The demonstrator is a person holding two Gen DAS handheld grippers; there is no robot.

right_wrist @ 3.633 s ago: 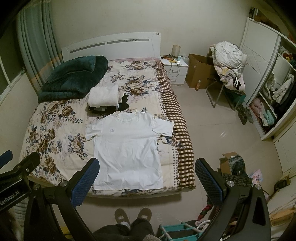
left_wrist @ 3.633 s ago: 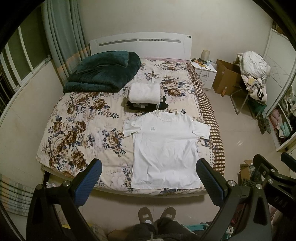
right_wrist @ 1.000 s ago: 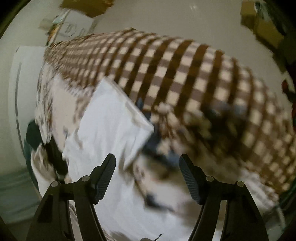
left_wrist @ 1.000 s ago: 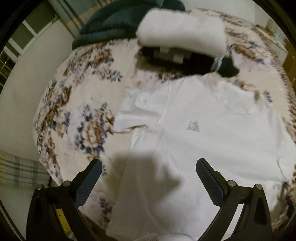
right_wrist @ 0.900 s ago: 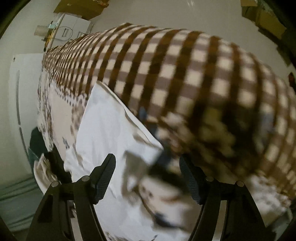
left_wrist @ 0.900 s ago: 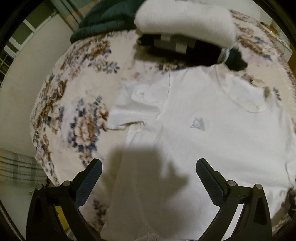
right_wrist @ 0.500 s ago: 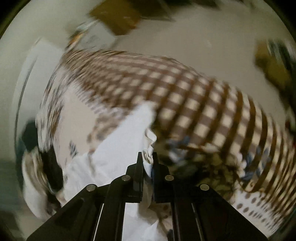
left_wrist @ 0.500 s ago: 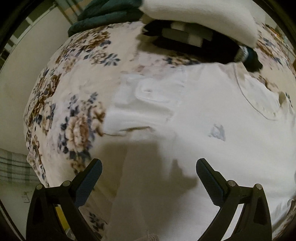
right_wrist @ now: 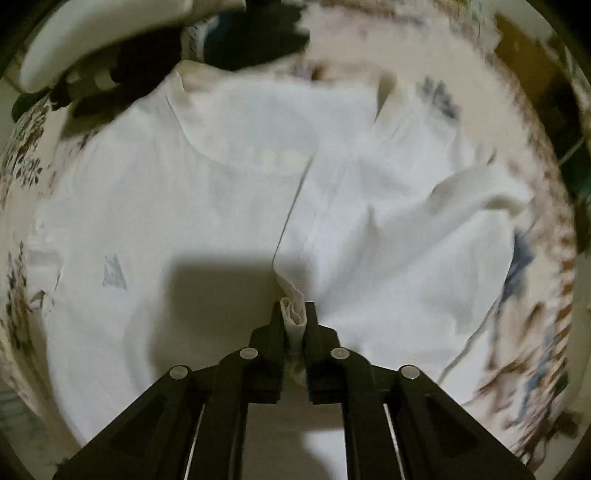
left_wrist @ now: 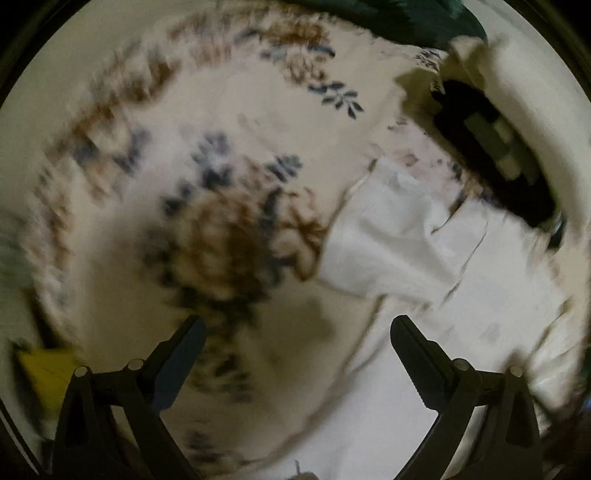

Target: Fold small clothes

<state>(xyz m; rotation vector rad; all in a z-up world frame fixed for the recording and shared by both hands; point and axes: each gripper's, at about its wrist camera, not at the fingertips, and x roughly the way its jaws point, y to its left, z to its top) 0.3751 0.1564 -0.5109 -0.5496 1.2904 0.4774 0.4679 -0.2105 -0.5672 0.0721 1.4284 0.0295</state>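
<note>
A white T-shirt (right_wrist: 155, 206) lies flat on the floral bedspread (left_wrist: 229, 122). My right gripper (right_wrist: 293, 314) is shut on a bunched edge of the shirt's right side and holds it folded over the chest, near the collar (right_wrist: 255, 155). In the left wrist view the shirt's left sleeve (left_wrist: 391, 240) lies ahead and to the right. My left gripper (left_wrist: 295, 347) is open and empty, low over the bedspread just left of the shirt's side edge. This view is blurred.
A stack of folded clothes, white on top of black (left_wrist: 517, 122), sits just beyond the shirt's collar; it also shows in the right wrist view (right_wrist: 110, 40). A dark green blanket (left_wrist: 399, 18) lies farther back. A brown checked strip (right_wrist: 554, 288) runs along the bed's right edge.
My right gripper, shut on the shirt's right sleeve edge, has carried it across over the shirt body. My left gripper has swung left, toward the left sleeve, still open.
</note>
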